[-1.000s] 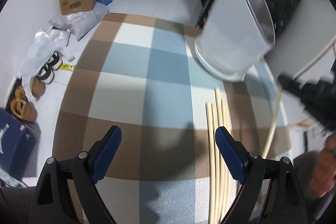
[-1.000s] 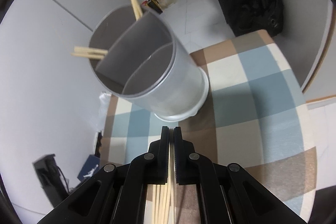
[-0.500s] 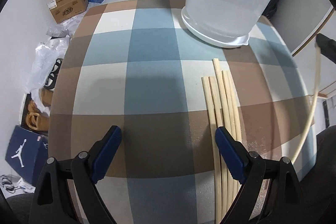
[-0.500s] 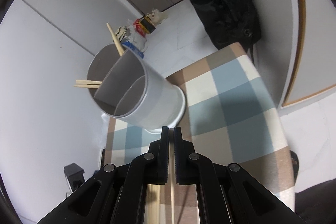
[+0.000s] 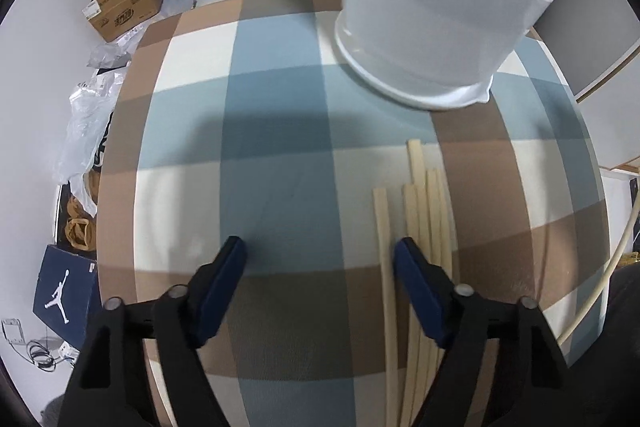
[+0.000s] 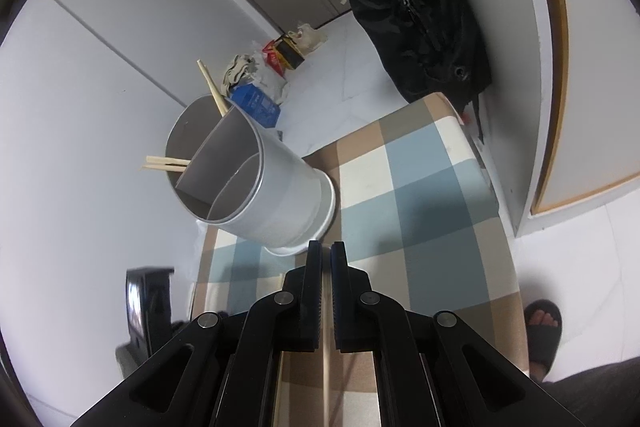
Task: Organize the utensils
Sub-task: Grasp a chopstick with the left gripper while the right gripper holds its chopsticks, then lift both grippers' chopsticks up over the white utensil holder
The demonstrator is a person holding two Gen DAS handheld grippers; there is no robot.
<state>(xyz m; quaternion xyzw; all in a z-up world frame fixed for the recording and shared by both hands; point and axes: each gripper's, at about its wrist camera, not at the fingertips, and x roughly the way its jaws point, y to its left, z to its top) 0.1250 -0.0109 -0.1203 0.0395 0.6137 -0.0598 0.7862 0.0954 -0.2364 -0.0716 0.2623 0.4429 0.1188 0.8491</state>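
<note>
Checked tablecloth [image 5: 280, 131]: left gripper [image 5: 320, 267] closing, empty, beside chopsticks [image 5: 424, 227]; right gripper [image 6: 326, 267] pinches one chopstick [image 6: 327, 367], might slip before the holder [image 6: 256, 187].

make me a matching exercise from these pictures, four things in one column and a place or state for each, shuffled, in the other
Things:
1. left gripper
2. right gripper
3. white divided plastic utensil holder
4. loose pale wooden chopsticks

Places or states:
A. shut on a single pale chopstick
B. lying side by side on the checked blue, brown and white tablecloth
C. standing upright, a few chopsticks already in one compartment
D. open above the cloth, its jaws having just been closing, nothing pressed between them

Pairs: 1-D, 2-A, 3-C, 4-B
</note>
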